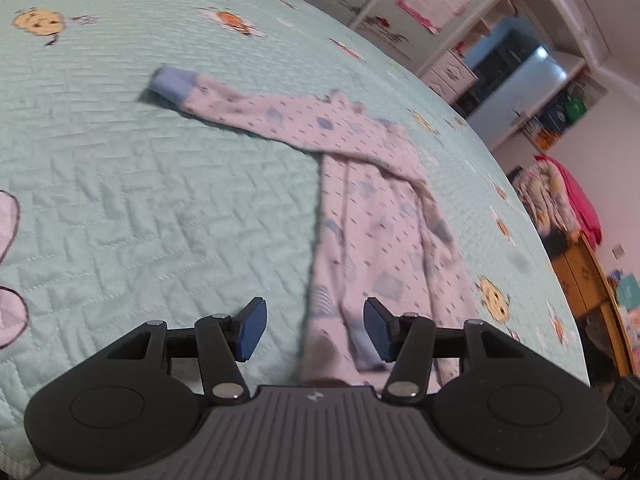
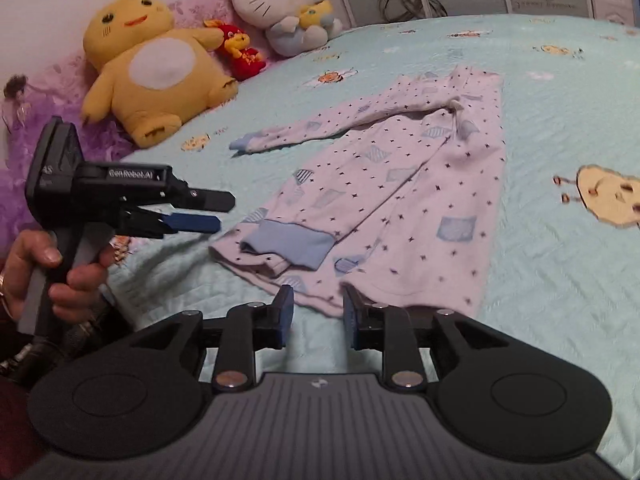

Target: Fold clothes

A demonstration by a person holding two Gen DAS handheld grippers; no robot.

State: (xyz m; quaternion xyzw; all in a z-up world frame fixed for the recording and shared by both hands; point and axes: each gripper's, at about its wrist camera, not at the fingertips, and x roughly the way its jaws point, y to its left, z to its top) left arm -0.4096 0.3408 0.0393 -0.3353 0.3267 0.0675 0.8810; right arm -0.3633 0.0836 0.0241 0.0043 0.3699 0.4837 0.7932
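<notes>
A pale pink long-sleeved top (image 2: 420, 184) with small dark stars and blue patches lies flat on the mint quilted bed (image 2: 560, 280). One sleeve is folded across its body, its blue cuff (image 2: 294, 242) near the hem. The other sleeve stretches out to the left, ending in a blue cuff (image 1: 174, 82). My left gripper (image 1: 316, 330) is open and empty, hovering over the hem of the top (image 1: 372, 240). It also shows in the right wrist view (image 2: 212, 212). My right gripper (image 2: 318, 314) is open and empty just short of the hem.
Plush toys sit at the head of the bed: a yellow one (image 2: 156, 64), a white cat (image 2: 280, 4), a small red one (image 2: 240, 50). Shelves and drawers (image 1: 452, 68) and a wooden cabinet (image 1: 588, 280) stand beyond the bed's far edge.
</notes>
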